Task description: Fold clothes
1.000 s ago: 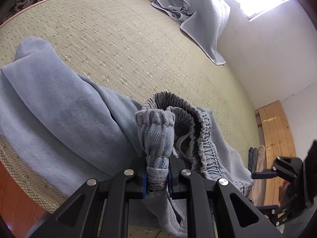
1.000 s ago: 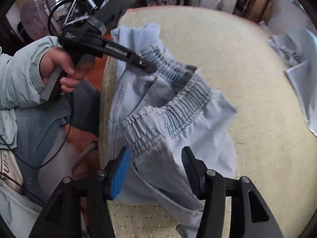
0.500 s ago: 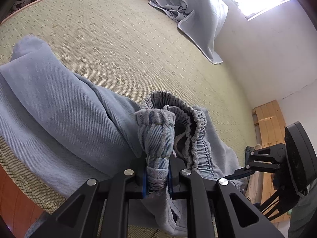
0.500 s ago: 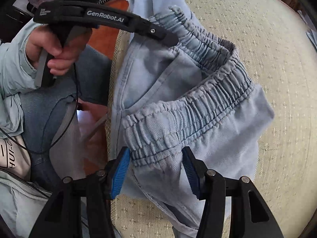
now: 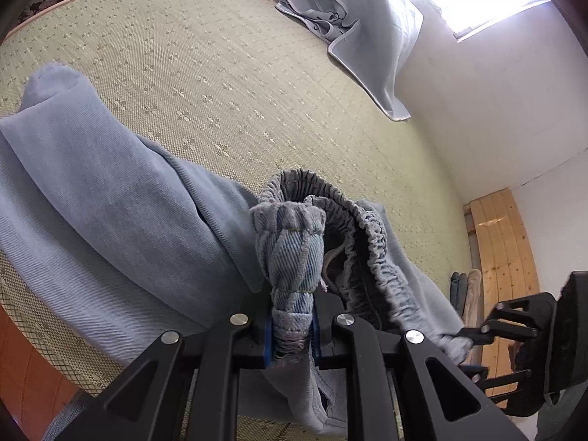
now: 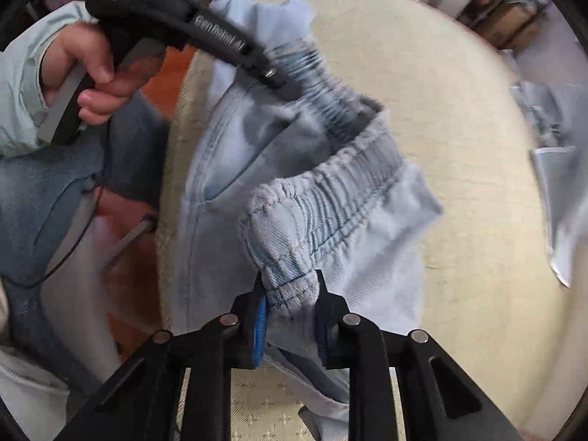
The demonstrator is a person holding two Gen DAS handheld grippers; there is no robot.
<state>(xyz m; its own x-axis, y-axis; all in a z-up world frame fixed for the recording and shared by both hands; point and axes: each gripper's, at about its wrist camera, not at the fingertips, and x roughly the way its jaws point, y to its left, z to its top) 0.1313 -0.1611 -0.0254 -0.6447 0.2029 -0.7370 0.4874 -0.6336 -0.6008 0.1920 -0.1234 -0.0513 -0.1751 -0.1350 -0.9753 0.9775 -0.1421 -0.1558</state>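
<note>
Light blue denim trousers with an elastic waistband lie at the near edge of a woven mat. My left gripper is shut on a bunched corner of the waistband and holds it up. In the right wrist view the same trousers hang below the left gripper, held by a hand at upper left. My right gripper is closing on the other end of the waistband; both blue pads press the cloth.
A woven straw mat covers the bed. A grey blanket lies crumpled at its far corner by the white wall. Wooden boards lean at the right. The person's jeans-clad legs are at the mat's near edge.
My right gripper's jaws have narrowed from wide apart to pinching the waistband corner. It has shifted slightly, blurring its view. The left gripper keeps the same grip.
</note>
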